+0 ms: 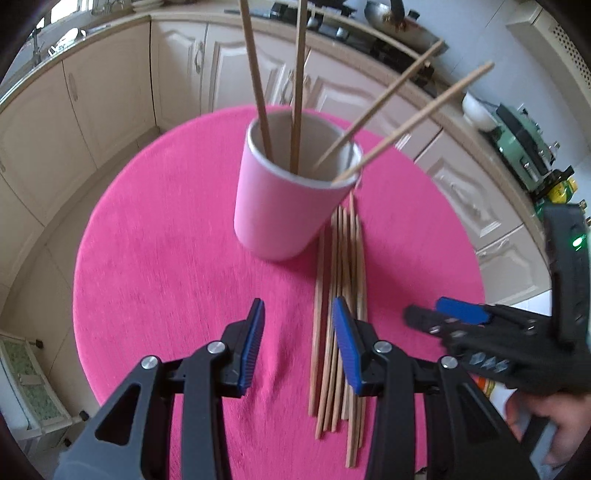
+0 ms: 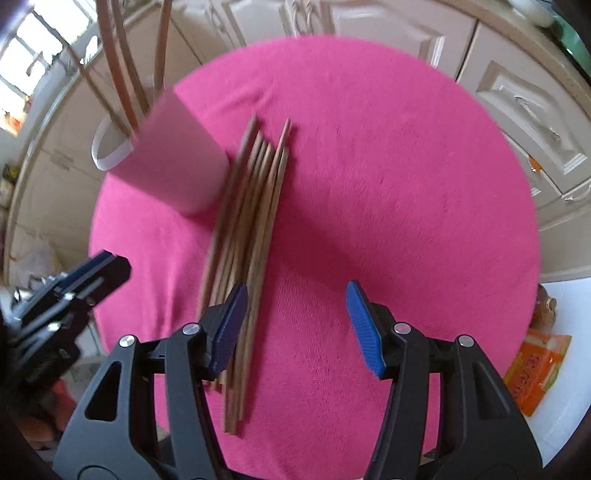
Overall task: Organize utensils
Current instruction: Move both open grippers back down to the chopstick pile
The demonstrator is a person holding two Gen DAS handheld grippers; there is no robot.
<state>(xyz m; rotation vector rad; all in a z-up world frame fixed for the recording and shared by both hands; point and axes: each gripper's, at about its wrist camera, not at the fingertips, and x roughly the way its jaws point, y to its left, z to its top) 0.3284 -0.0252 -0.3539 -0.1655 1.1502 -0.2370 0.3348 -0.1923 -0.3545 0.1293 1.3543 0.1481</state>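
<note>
A pink cup (image 1: pixel 288 206) stands upright on the round table with the pink cloth (image 1: pixel 166 258), and several wooden chopsticks (image 1: pixel 299 92) lean in it. More chopsticks lie in a loose bundle (image 1: pixel 340 295) on the cloth, just right of the cup. My left gripper (image 1: pixel 298 310) hovers open over the cloth with nothing between its pads; its right finger is over the bundle. My right gripper (image 2: pixel 297 295) is open too, with its left finger above the bundle (image 2: pixel 251 221) and bare cloth between its pads. The cup (image 2: pixel 166 162) appears at the upper left of the right wrist view.
Cream kitchen cabinets (image 1: pixel 110 92) ring the table. A wok (image 1: pixel 402 22) and a green appliance (image 1: pixel 517 136) sit on the counter behind. An orange packet (image 2: pixel 535 373) lies on a white surface past the table's right edge. A hand (image 1: pixel 554 417) holds the right gripper.
</note>
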